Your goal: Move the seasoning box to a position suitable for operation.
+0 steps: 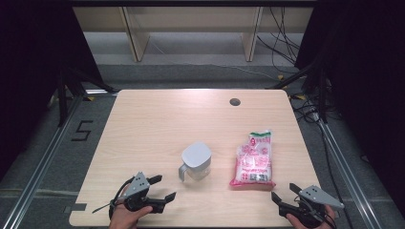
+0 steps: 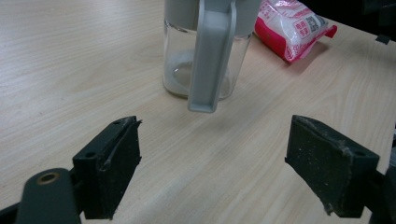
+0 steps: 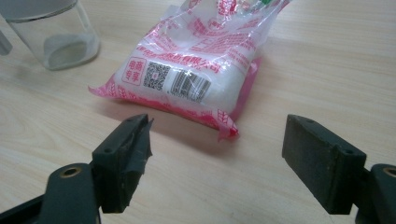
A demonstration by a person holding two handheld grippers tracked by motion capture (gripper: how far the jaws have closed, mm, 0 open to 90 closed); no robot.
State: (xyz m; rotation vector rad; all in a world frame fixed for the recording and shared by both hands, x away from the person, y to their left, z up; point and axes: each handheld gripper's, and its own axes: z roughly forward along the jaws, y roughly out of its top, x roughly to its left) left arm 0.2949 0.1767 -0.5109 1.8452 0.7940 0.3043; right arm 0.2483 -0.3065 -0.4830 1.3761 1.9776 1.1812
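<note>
While both tools wait at the near edge of the table, we see the left gripper (image 1: 164, 187) with its jaws spread wide and nothing between them, aimed at the glass jar (image 1: 196, 162), and the right gripper (image 1: 285, 191) spread just as wide and empty, aimed at the pink-and-white bag (image 1: 253, 161). We judge the work has barely begun: neither tool touches anything, the jar stands upright near the middle of the table with its grey lid (image 1: 196, 154) on, and the bag lies flat just to its right, apparently sealed. If the bag's contents are meant for the jar, then the grasping, opening and pouring all remain ahead of us. From the high view we get the layout, with jar and bag side by side but apart, and each gripper near its own target. From the left gripper view we learn that the jar (image 2: 205, 56) is clear and looks nearly empty, its grey handle (image 2: 211, 60) facing the tool. From the right gripper view we can make out the bag's (image 3: 196, 70) barcode label and its white filling.
</note>
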